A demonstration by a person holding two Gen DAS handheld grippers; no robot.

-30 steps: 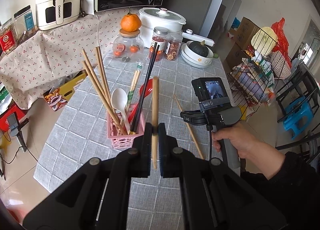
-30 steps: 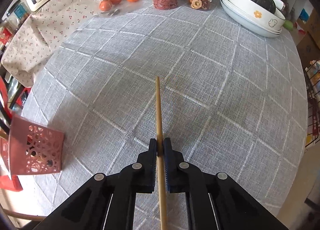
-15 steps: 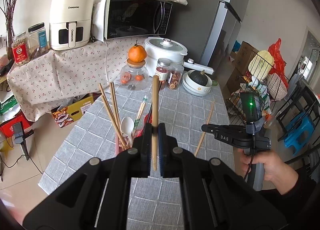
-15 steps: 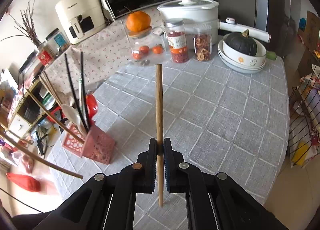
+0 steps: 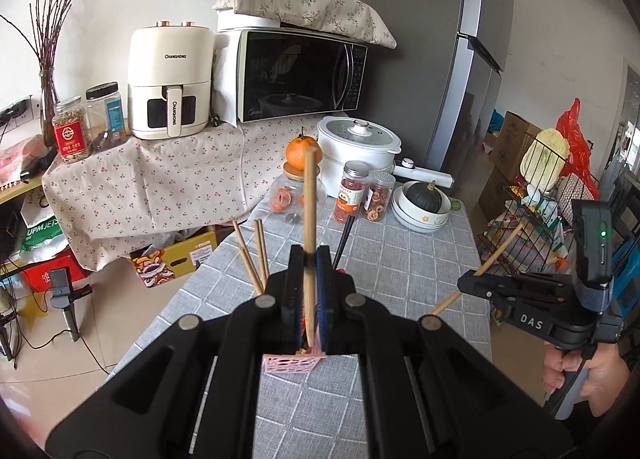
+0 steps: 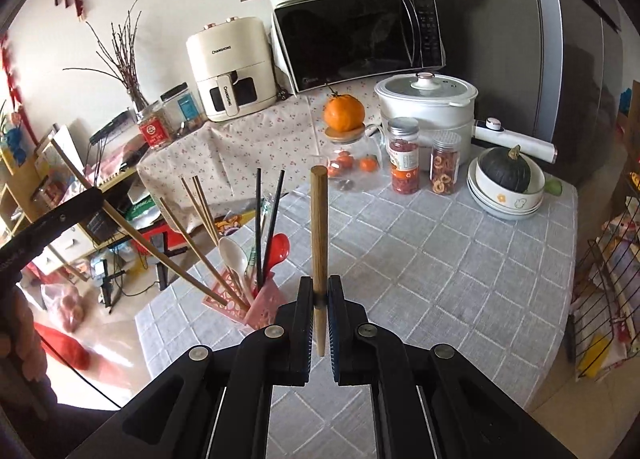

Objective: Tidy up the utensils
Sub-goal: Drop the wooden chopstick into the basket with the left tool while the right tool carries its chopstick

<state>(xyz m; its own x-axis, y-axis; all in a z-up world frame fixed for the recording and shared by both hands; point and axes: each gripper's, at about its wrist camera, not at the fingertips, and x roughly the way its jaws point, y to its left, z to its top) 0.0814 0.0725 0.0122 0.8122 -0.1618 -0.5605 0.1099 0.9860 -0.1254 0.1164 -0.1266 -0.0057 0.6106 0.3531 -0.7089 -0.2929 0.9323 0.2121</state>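
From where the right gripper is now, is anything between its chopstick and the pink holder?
Nothing visible blocks it. The right gripper holds its chopstick over bare tablecloth; the pink holder stands beside it, crowded with utensils.

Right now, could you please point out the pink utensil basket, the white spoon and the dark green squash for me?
pink utensil basket (image 6: pixel 262 313): right wrist view, on its near perforated wall.
white spoon (image 6: pixel 234 255): right wrist view, on the bowl of the spoon.
dark green squash (image 6: pixel 505 169): right wrist view, on its rounded body.

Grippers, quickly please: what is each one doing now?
Left gripper: shut on a light wooden chopstick.
Right gripper: shut on another wooden chopstick.
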